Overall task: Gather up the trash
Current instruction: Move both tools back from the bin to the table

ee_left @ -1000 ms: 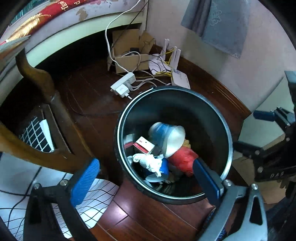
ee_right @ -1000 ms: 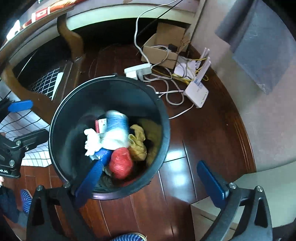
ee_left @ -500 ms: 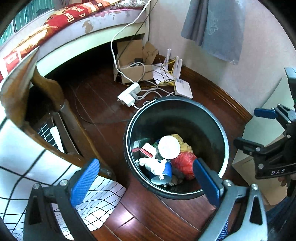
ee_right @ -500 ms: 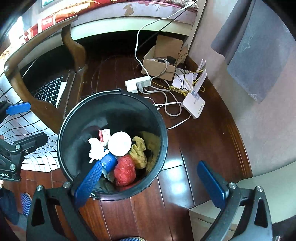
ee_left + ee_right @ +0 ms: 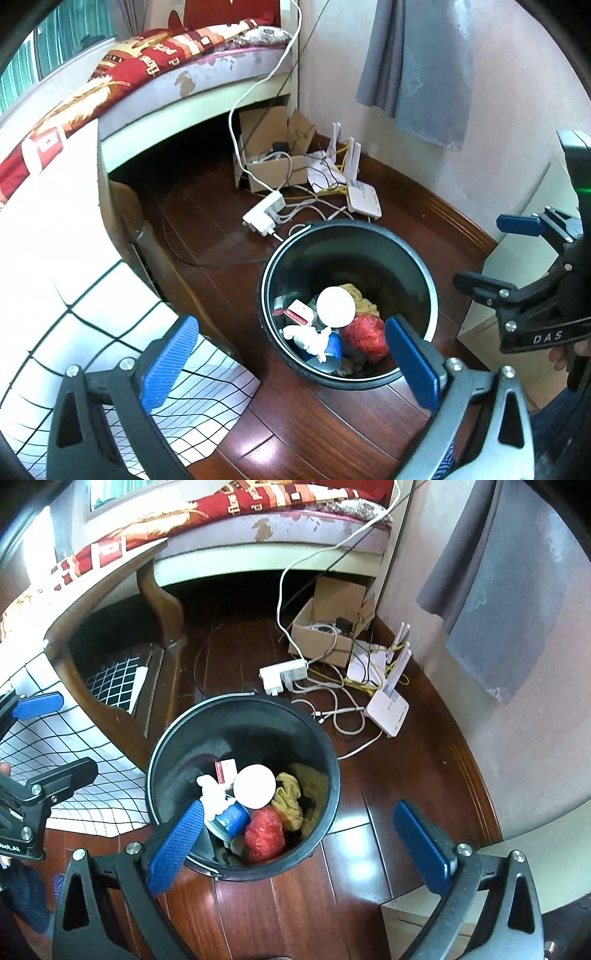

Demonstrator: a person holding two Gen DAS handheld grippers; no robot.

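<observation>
1. The left claw [image 5: 291,363] is hanging above the floor with its two blue pads spread wide, and it is holding nothing.
2. The right claw [image 5: 299,845] is also hanging wide open with nothing in it.
3. A black trash bin [image 5: 325,746] is standing on the dark wood floor [image 5: 424,760], just below both claws.
4. Trash is lying inside the bin: a white round lid [image 5: 255,786], a red bag [image 5: 264,832], a yellow rag [image 5: 288,801], a blue cup [image 5: 231,818], a white crumpled tissue [image 5: 212,795] and a small red and white box [image 5: 226,770].
5. A white power strip [image 5: 264,214], a white router [image 5: 364,199] and a cardboard box [image 5: 277,162] are sitting on the floor behind the bin, near the wall.
6. A bed with a red blanket [image 5: 147,62] is showing at the back.
</observation>
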